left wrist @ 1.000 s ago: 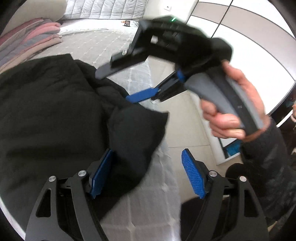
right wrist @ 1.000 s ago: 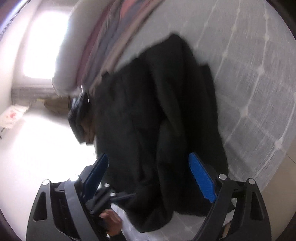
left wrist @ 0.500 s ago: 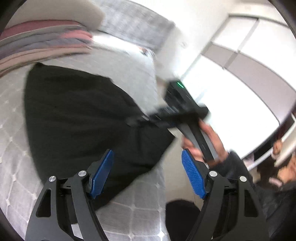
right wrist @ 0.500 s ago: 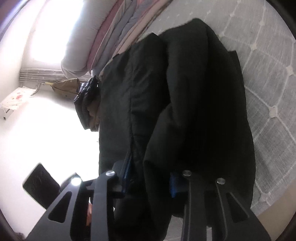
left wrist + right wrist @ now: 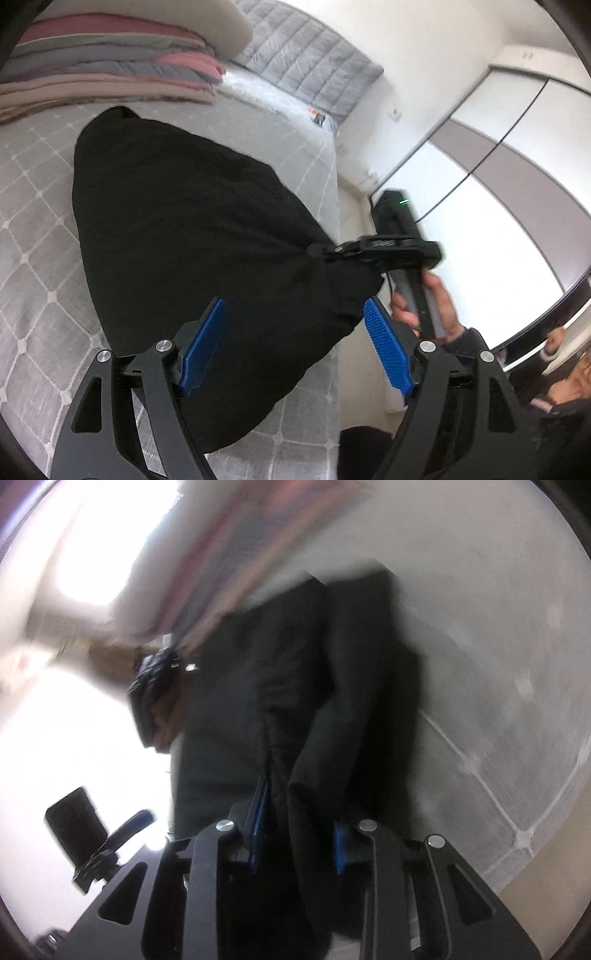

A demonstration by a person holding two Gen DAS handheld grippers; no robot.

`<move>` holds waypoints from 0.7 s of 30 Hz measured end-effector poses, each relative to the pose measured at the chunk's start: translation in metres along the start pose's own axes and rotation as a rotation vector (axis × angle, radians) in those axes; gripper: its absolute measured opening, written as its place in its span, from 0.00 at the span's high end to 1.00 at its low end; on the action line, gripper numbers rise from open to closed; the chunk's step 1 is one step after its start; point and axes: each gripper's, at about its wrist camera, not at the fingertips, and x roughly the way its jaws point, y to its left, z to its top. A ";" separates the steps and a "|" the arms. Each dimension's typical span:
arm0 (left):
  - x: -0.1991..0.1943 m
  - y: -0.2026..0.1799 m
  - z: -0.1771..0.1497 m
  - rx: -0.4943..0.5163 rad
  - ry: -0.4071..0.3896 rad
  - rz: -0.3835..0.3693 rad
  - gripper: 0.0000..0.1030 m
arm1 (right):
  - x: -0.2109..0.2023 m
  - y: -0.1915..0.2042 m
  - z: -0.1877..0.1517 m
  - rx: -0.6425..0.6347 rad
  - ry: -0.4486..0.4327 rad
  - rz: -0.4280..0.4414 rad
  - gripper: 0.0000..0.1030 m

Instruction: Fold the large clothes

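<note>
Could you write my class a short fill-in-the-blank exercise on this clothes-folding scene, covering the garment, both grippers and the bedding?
1. The garment spread on the quilted bed cover is ____ in colour.
2. The ____ gripper is clamped on a bunched fold of the garment.
3. The left gripper has its blue pads standing ____, with nothing pinched between them.
4. Beyond the garment lies a ____ of folded blankets.

Missing words: black; right; open; stack

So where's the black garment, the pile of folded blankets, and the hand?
Black garment (image 5: 184, 229): left wrist view, middle of its broad dark surface.
Folded blankets (image 5: 110, 74): left wrist view, the stack's front edge.
Hand (image 5: 428, 306): left wrist view, fingers around the grey handle.
</note>
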 end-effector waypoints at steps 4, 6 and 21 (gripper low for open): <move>0.017 0.007 -0.004 -0.012 0.030 0.028 0.29 | -0.016 -0.027 -0.009 0.054 -0.008 0.156 0.55; 0.017 0.009 -0.004 -0.007 0.025 0.036 0.29 | -0.034 -0.031 -0.012 0.064 -0.026 0.149 0.52; 0.023 -0.008 -0.011 0.036 0.036 0.068 0.19 | -0.039 -0.007 -0.067 -0.060 -0.046 0.008 0.55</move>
